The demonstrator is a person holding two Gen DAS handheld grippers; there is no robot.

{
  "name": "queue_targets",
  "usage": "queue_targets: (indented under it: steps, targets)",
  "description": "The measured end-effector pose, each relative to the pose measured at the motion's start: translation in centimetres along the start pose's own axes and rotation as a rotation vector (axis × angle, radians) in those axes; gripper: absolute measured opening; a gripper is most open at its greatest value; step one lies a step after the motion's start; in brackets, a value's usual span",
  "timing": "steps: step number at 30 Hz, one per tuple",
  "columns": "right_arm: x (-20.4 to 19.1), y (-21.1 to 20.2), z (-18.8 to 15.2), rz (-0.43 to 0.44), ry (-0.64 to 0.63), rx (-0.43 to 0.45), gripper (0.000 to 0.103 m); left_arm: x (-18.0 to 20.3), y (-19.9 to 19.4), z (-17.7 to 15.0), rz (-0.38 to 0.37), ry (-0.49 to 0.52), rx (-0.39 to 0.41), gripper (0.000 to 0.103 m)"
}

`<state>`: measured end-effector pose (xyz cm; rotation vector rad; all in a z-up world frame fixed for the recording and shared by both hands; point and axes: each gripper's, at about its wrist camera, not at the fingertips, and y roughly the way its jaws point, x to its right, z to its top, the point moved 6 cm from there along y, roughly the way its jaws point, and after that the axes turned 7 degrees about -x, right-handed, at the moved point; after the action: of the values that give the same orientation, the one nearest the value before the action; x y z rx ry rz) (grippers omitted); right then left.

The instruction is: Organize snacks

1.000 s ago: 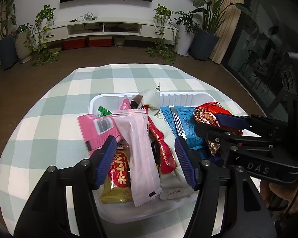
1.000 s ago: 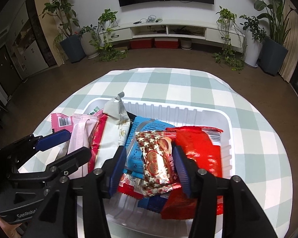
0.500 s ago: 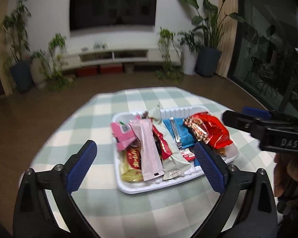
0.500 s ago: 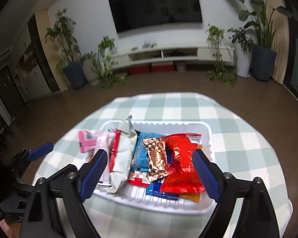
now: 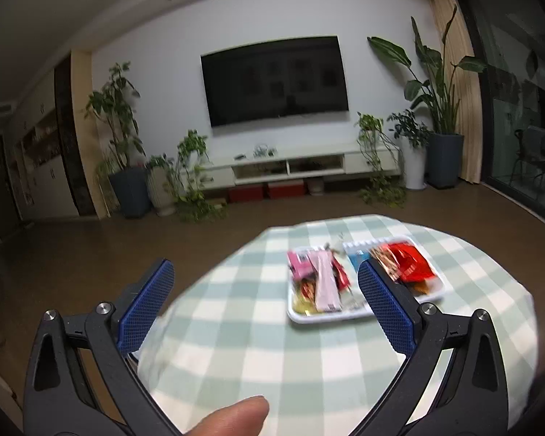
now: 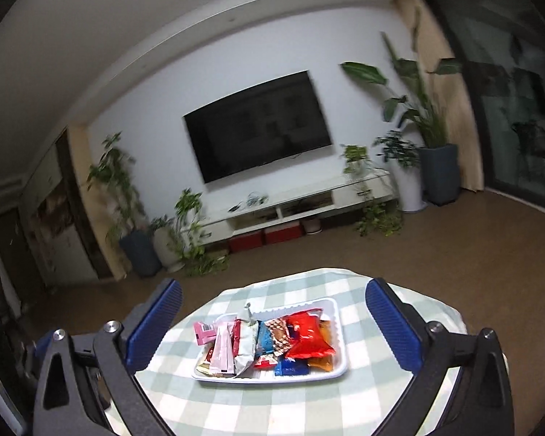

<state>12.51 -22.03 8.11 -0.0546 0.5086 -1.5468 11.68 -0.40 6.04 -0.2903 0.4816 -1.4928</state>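
A: What surrounds the snacks?

B: The white tray (image 6: 339, 365) sits on a worktop (image 6: 272, 403) covered by a green-and-white checked cloth. Inside it lie a pink packet (image 6: 204, 331), a pale pink bar (image 6: 223, 350), a white bag (image 6: 247, 345), a blue packet (image 6: 265, 338), a brown patterned wrapper (image 6: 278, 334) and a red bag (image 6: 307, 338), all heaped against each other. Beyond the worktop is brown floor, then a white media shelf (image 6: 290, 201), a dark television (image 6: 258, 127) on the wall, and potted plants (image 6: 434, 134) on both sides.

A: And the grippers?

B: The left gripper (image 5: 267, 303) has its jaws spread wide with nothing between them. In the left wrist view its right finger crosses in front of the tray's middle and hides some packets. A fingertip (image 5: 232, 416) pokes in at the bottom edge of that view. The right gripper (image 6: 272, 327) also stands wide and empty, with the tray showing between its fingers, well apart from both pads.

A: Anything blocking the tray?

B: Nothing lies on the cloth around it. Both grippers hang back from it.

A: What can't you make out?

B: The left wrist view is blurred, so the packets there are only patches of colour. Printing on the wrappers is unreadable in both views. The lower packets, an orange one (image 6: 323, 361) and a dark blue one (image 6: 290, 367), are mostly buried. The worktop's near edge is cut off by the gripper frames.
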Motion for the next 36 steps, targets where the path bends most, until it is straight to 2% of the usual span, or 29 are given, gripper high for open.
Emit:
queue_targets:
  steps: [3, 7, 9, 12, 14, 17, 27, 36]
  targets:
    - [0.5, -2.0, -0.7, -0.016, 0.003, -0.010, 0.103, 0.4, -0.9, -1.8, -0.035, -0.001, -0.061, 0.103]
    - [0.1, -3.4, -3.3, -0.083, -0.079, -0.043, 0.103, 1.2, -1.6, -5.2, -0.085, -0.017, -0.162, 0.103]
    - [-0.1, -3.4, -5.0, -0.103, -0.104, -0.082, 0.103, 1.7, -1.4, -6.8, -0.110, -0.020, -0.210, 0.102]
    - [0.2, -2.6, -8.1, -0.102, -0.101, -0.185, 0.103, 2.6, -1.3, -9.4, -0.134, -0.039, -0.277, 0.102]
    - [0.8, -1.8, -10.4, -0.101, -0.081, -0.276, 0.103, 3.1, -0.8, -10.6, -0.128, -0.033, -0.297, 0.102]
    - [1.4, -1.1, -12.5, -0.116, -0.063, -0.345, 0.101, 3.7, -0.4, -11.9, -0.125, -0.020, -0.319, 0.103]
    - [2.0, -0.4, -14.7, -0.183, -0.079, -0.400, 0.101, 3.4, 1.5, -13.1, -0.119, -0.038, -0.370, 0.102]
    - [0.5, 0.2, -15.7, -0.185, -0.130, -0.432, 0.101, 2.9, 2.4, -13.7, -0.117, -0.045, -0.397, 0.102]
